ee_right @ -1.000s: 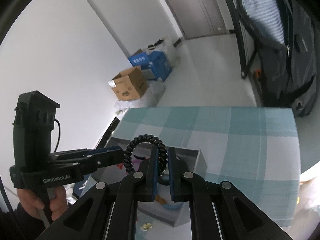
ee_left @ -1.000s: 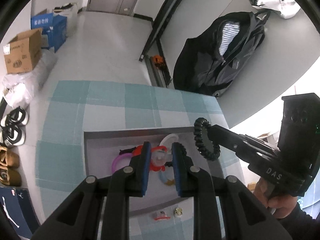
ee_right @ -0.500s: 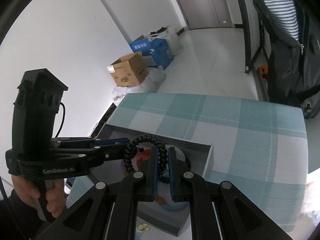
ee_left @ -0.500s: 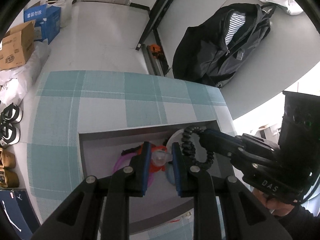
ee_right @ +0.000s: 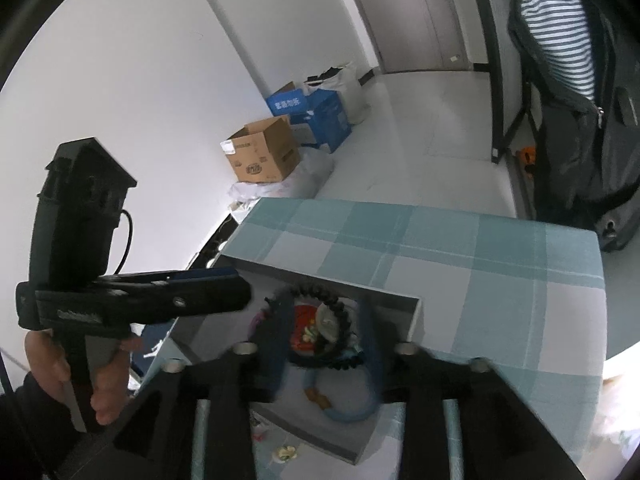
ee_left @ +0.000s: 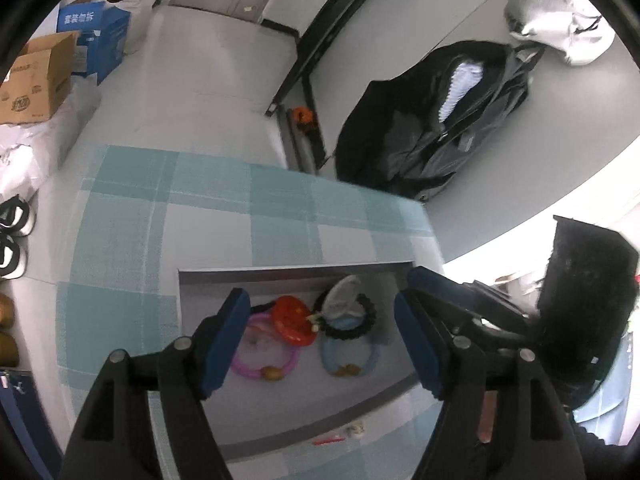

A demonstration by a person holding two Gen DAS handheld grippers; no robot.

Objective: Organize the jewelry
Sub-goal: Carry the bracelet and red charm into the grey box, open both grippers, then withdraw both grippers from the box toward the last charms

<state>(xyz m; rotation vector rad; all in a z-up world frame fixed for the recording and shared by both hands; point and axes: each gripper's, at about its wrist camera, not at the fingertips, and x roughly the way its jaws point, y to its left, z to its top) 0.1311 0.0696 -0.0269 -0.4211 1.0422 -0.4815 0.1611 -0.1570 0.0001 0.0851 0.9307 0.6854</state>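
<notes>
A grey open box (ee_left: 288, 270) on the checked cloth holds bracelets: a red one (ee_left: 292, 320), a pink ring (ee_left: 264, 358), a light blue one (ee_left: 352, 360) and a black beaded bracelet (ee_left: 370, 314). The black bracelet (ee_right: 340, 320) lies loose on the others. My right gripper (ee_right: 324, 340) hovers just above it, jaws opening, pads off it. My left gripper (ee_left: 320, 340) hangs over the box with its jaws opening wide and nothing between them. Each gripper shows in the other's view: the left gripper (ee_right: 236, 292) and the right gripper (ee_left: 416, 280).
A small flower trinket (ee_left: 356, 430) and a red piece (ee_left: 328, 440) lie on the cloth in front of the box. A black backpack (ee_left: 432, 128) leans on the wall past the table's far edge. Cardboard boxes (ee_right: 264, 156) and shoes (ee_left: 10, 236) are on the floor.
Both grippers went from shut to open. The black beaded bracelet left the right gripper's pads and now rests in the box on the other bracelets.
</notes>
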